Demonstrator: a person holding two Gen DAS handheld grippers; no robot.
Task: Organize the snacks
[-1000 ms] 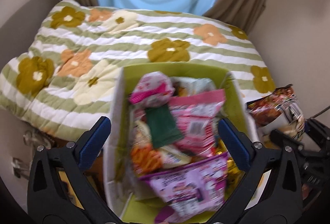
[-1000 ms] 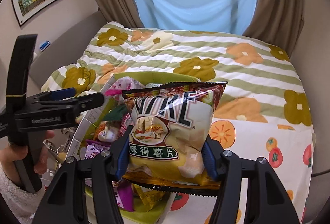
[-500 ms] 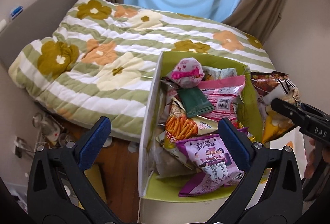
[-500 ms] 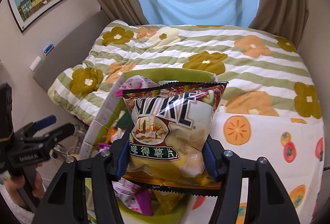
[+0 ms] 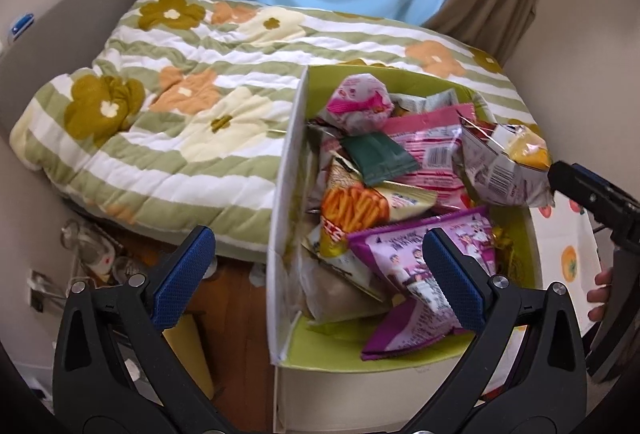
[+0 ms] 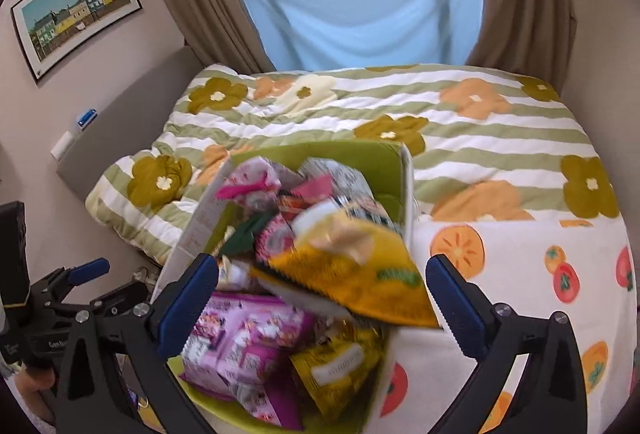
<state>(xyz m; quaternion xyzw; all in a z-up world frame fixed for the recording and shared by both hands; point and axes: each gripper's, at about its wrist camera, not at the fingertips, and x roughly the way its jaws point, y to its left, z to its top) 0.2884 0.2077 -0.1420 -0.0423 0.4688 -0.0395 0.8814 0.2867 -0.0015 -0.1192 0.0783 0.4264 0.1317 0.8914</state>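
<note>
A white box with green lining [image 5: 282, 194] [image 6: 394, 166] stands beside the bed, full of snack packets. The chip bag [image 6: 352, 266] [image 5: 500, 162] tips forward over the box's right side, free of the pads and blurred. My right gripper [image 6: 322, 292] is open around empty air just behind it; it also shows at the right edge of the left wrist view [image 5: 592, 194]. My left gripper [image 5: 316, 272] is open and empty, over the box's near left wall. A purple packet [image 5: 424, 274], an orange fries packet [image 5: 356, 210] and a pink round packet [image 5: 360, 104] lie in the box.
A bed with a green-striped flower quilt [image 5: 180, 114] lies to the left and behind. A fruit-print cloth [image 6: 540, 294] covers the surface to the right of the box. Wooden floor with glass clutter [image 5: 92, 254] is at lower left. Curtains and a window are beyond.
My right gripper has opened and let go of the chip bag, which now falls forward into the box. My left gripper has drawn back to the left, away from the box's middle.
</note>
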